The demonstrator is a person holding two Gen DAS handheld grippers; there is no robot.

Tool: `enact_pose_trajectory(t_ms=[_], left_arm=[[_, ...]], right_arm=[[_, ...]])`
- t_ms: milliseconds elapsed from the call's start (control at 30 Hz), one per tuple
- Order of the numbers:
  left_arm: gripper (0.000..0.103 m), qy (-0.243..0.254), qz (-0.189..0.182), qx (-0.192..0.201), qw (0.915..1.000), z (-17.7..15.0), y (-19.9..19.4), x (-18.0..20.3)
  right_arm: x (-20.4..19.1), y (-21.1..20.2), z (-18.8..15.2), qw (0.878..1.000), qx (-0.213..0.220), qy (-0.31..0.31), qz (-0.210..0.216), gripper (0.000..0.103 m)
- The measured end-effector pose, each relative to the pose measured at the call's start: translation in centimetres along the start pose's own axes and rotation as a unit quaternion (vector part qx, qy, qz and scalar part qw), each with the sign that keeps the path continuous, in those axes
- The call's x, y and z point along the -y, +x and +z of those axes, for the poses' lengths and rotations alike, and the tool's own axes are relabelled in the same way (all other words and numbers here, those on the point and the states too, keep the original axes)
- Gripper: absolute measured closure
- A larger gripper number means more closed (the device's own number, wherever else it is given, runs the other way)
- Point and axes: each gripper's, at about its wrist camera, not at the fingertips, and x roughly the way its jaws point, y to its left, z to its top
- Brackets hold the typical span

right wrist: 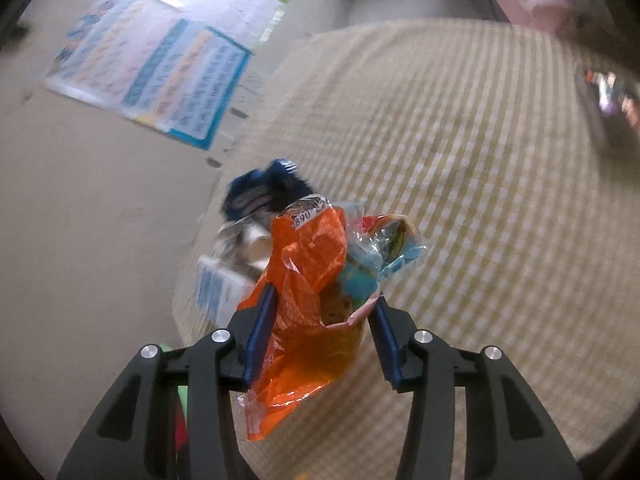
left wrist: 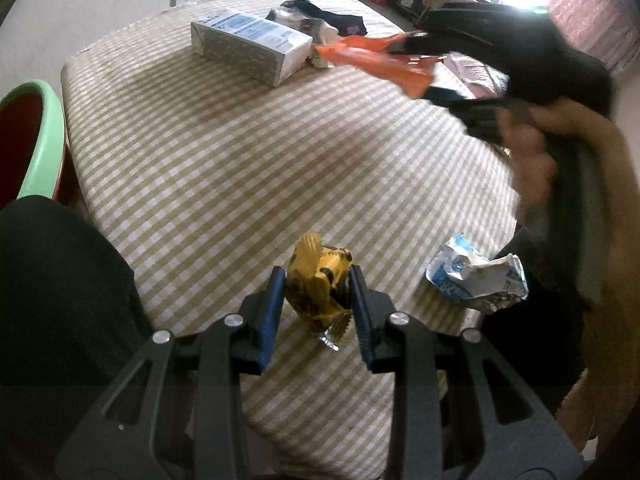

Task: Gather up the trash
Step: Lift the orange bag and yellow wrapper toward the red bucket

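Checked counter [left wrist: 240, 152] by the wall | left tongs [left wrist: 318, 300] clamped on yellow wrapper [left wrist: 320, 280] near the front edge | right tongs [right wrist: 324, 328] around orange bag [right wrist: 304, 280], grip uncertain: squeeze firmly before lifting | crumpled carton [left wrist: 476, 280] waits at the right edge | green bin [left wrist: 36, 140] off the left edge.

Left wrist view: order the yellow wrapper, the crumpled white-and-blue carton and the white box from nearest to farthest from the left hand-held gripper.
1. Yellow wrapper, between the fingers of the left hand-held gripper.
2. Crumpled white-and-blue carton, on the checked cloth to its right.
3. White box, at the far end of the table.
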Motion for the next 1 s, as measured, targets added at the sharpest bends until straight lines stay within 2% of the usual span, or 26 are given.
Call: enact_pose_trajectory(t_ms=[133,333,633,1000], left_arm=[[0.072,0.002,0.004,0.003,1.0000,0.1,0.0,0.1],[0.072,0.001,0.014,0.012,0.9998,0.1,-0.5,0.0],[0.072,0.002,0.032,0.038,0.9988,0.4,-2.3,-0.3],[0.072,-0.029,0.074,0.085,0.9932,1.5,-5.2,-2.7]], right_arm=[[-2.4,-3.6,-2.7,0.994,0.026,-0.103,-0.027,0.058],[-4.0,-6.5,-6.3,0.980,0.056,-0.180,-0.062,0.058],[-5.1,-8.0,-7.5,0.972,0.072,-0.213,-0.072,0.058],[-5.8,-7.5,-9.0,0.970,0.055,-0.227,-0.062,0.057]])
